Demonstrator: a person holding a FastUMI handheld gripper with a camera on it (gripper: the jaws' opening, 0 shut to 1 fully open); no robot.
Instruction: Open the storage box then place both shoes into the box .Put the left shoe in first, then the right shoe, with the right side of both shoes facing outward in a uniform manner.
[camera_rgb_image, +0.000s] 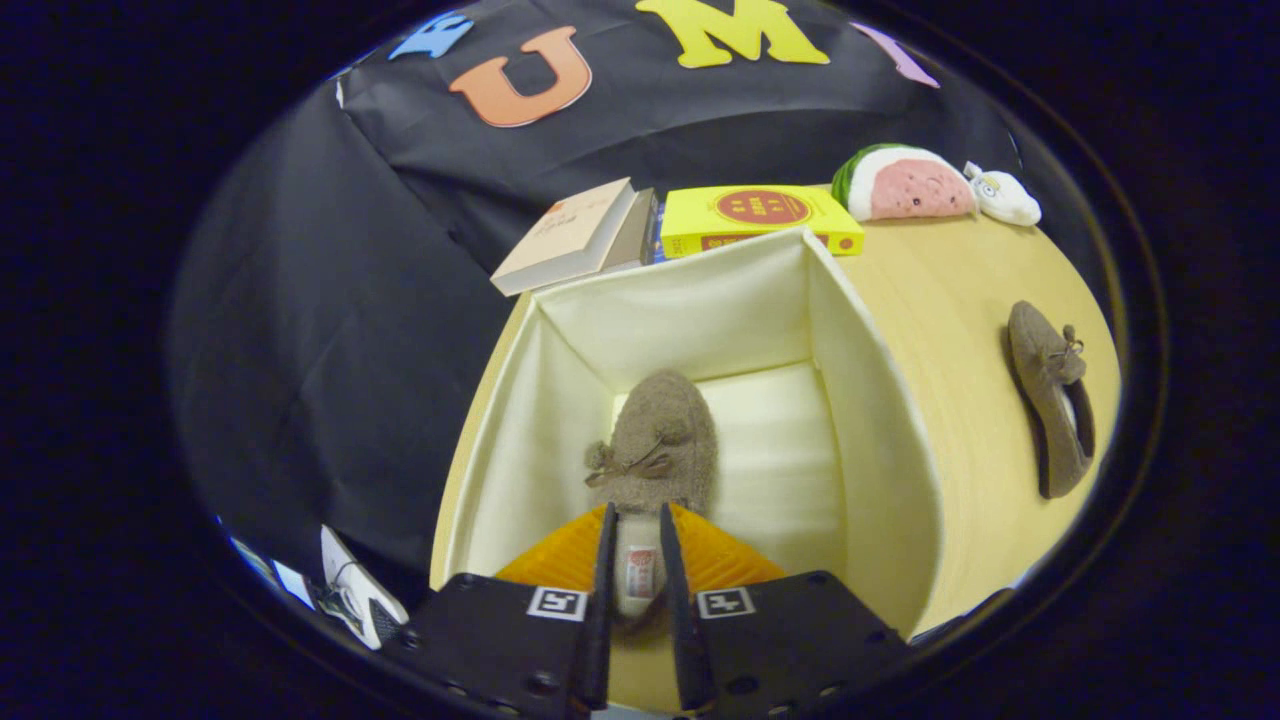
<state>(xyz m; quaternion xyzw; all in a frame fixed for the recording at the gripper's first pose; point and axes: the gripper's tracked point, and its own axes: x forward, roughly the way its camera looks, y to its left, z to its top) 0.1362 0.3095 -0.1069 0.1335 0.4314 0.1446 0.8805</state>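
The gripper (636, 560) is clenched on the heel of a brown fuzzy slipper-style shoe with a small bow (655, 440), held toe-forward inside the open cream fabric storage box (870, 400). Best to lower it gently against the box floor before letting go. The matching second brown shoe (1050, 400) lies on the pale wooden table (960, 300) at three o'clock, well apart from the box.

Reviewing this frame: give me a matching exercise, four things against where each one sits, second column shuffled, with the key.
Things:
1. shoe in the gripper
2. second shoe
3. yellow book
4. watermelon plush

Places:
A. on the table right of the storage box
B. beside the small white plush
C. just behind the box's back wall
D. inside the box, heel between the fingers

Pairs: 1-D, 2-A, 3-C, 4-B
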